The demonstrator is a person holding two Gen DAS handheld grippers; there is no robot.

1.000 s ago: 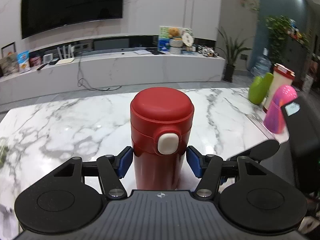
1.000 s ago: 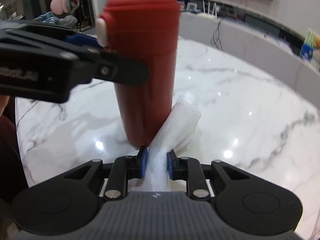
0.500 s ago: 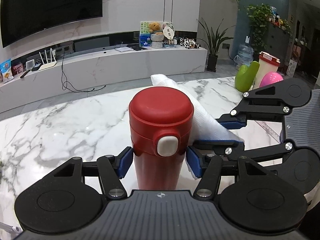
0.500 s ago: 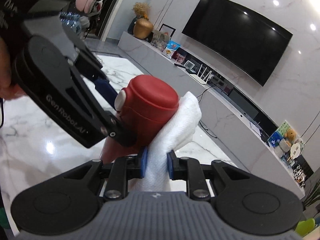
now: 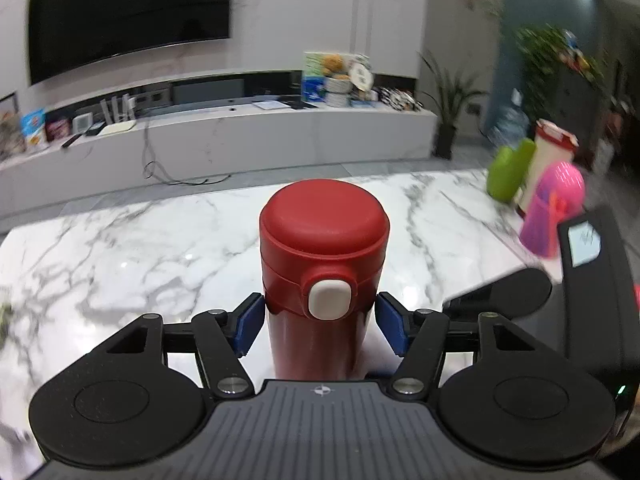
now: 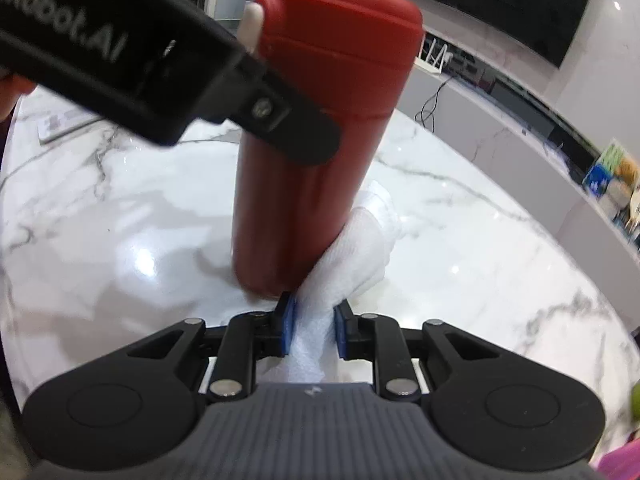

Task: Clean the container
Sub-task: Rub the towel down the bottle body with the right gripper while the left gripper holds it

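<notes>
Opening left hand-held gripper [image 5: 320, 322] around flask [image 5: 322, 276] | right hand-held gripper [image 6: 313, 326] clamps cloth [image 6: 352, 256]

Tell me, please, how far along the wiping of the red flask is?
Midway, by the look of it. The right gripper pinches a white cloth against the red flask's lower side. The left gripper brackets the flask, its jaws opening. The lid is on; whether any part is already clean, I cannot tell.

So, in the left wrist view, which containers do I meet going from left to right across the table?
red flask → green bottle → white jug with red lid → pink bottle
</notes>
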